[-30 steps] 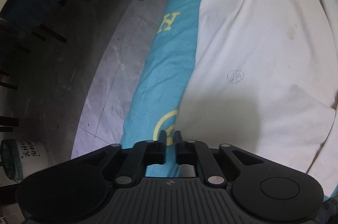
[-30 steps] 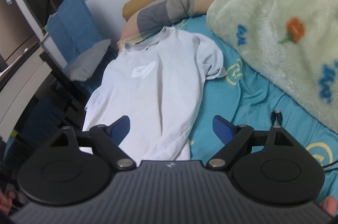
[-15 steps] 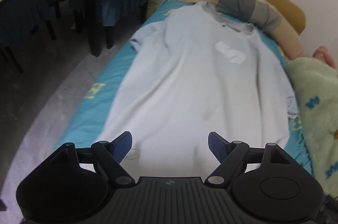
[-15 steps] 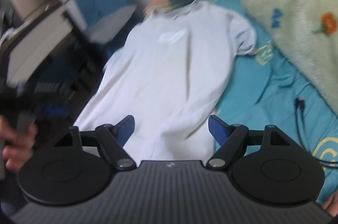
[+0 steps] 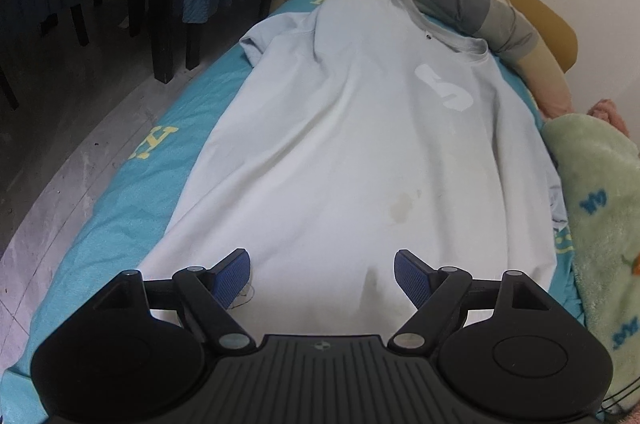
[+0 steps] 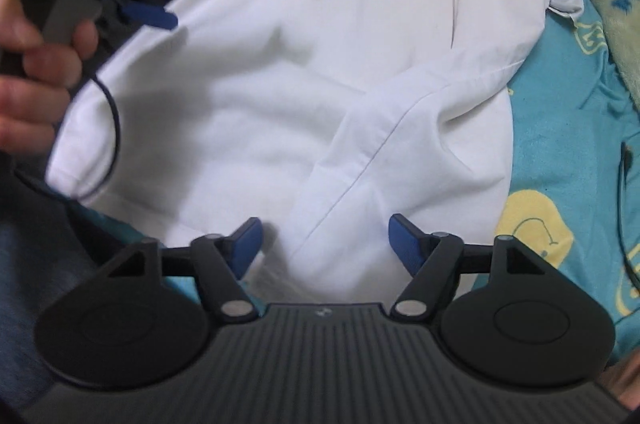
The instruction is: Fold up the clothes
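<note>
At the bed's left edge the white T-shirt (image 5: 340, 144) lies spread lengthwise on the teal sheet (image 5: 132, 192), collar toward the headboard, with the left tongs (image 5: 322, 278) hovering wide apart and empty over its hem. Further right, the right tongs (image 6: 324, 240) are equally wide and empty above a diagonal ridge of bunched cloth (image 6: 384, 152) near the hem. If either pinches with that ridge unsmoothed, I judge the crease gets folded in, and the fleece blanket (image 5: 600, 208) beside the right sleeve could snag a swung edge.
</note>
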The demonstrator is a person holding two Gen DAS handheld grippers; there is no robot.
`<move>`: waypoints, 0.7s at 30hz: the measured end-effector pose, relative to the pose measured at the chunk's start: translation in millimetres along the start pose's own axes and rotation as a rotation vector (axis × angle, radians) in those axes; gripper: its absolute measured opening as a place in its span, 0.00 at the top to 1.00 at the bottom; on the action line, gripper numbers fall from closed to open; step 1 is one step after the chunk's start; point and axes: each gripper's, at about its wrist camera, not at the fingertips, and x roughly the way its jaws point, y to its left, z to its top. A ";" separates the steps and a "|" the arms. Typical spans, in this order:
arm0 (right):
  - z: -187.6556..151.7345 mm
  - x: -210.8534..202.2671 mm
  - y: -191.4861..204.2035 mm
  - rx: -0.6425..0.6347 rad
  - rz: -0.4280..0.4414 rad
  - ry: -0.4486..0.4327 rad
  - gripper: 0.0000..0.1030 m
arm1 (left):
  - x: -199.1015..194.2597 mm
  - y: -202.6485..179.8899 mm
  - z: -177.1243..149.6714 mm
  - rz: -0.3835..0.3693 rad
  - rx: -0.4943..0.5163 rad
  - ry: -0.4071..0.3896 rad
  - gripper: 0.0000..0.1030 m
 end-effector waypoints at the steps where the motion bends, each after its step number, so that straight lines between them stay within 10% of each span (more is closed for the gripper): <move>1: -0.4 -0.6 2.1 -0.019 -0.018 0.008 0.57 | 2.6 2.5 0.3 -0.009 -0.008 0.008 0.21; 4: 0.0 -8.5 -2.4 -0.026 -0.031 0.034 0.87 | 16.0 14.7 0.8 -0.033 -0.019 0.012 0.21; 21: -16.1 -105.5 -93.3 0.209 -0.087 0.056 0.96 | 49.8 25.9 -12.7 -0.001 0.087 0.059 0.21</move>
